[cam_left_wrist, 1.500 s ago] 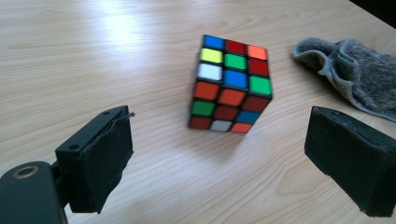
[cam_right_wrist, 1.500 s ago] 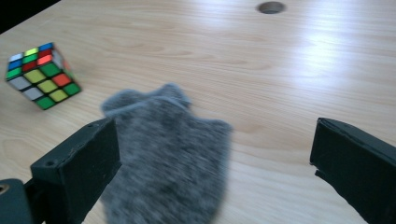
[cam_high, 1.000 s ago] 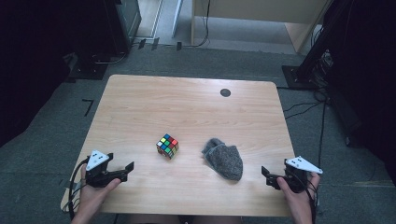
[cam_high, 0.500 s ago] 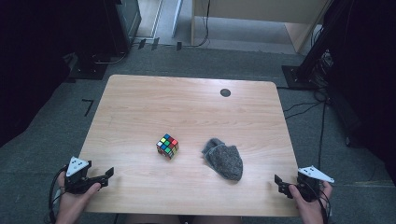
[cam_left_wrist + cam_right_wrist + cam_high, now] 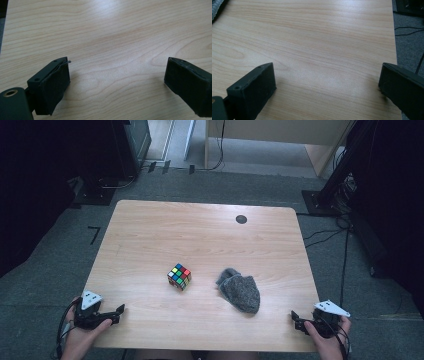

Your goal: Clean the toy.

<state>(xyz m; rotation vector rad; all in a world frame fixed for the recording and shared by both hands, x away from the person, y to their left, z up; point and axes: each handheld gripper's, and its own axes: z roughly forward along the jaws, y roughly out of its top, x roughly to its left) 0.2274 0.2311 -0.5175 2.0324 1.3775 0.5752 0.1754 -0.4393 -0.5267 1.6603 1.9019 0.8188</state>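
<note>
- Multicoloured twisty puzzle cube [image 5: 179, 276]: rests on the table's near half, a little left of centre, turned so one corner faces the person; nothing touches it
- Crumpled grey knitted sock [image 5: 240, 290]: lies just right of the cube, apart from it, its wider end pointing towards the near right corner; a grey strip of it shows at the top left edge of the right gripper view [image 5: 216, 7]
- Left gripper [image 5: 117, 310]: black, held in a hand at the near left corner of the table, well apart from the cube; in the left gripper view [image 5: 117, 75] its two jaws stand wide apart over bare wood, with nothing between them
- Right gripper [image 5: 296, 319]: black, held in a hand at the near right edge, near the sock but not touching it; in the right gripper view [image 5: 328, 82] its jaws are spread wide and hold nothing
- Rectangular light wood-grain table [image 5: 200, 235]: carries a small dark round disc [image 5: 241, 219] near its far edge
- Grey carpet floor [image 5: 75, 235]: surrounds the table
</note>
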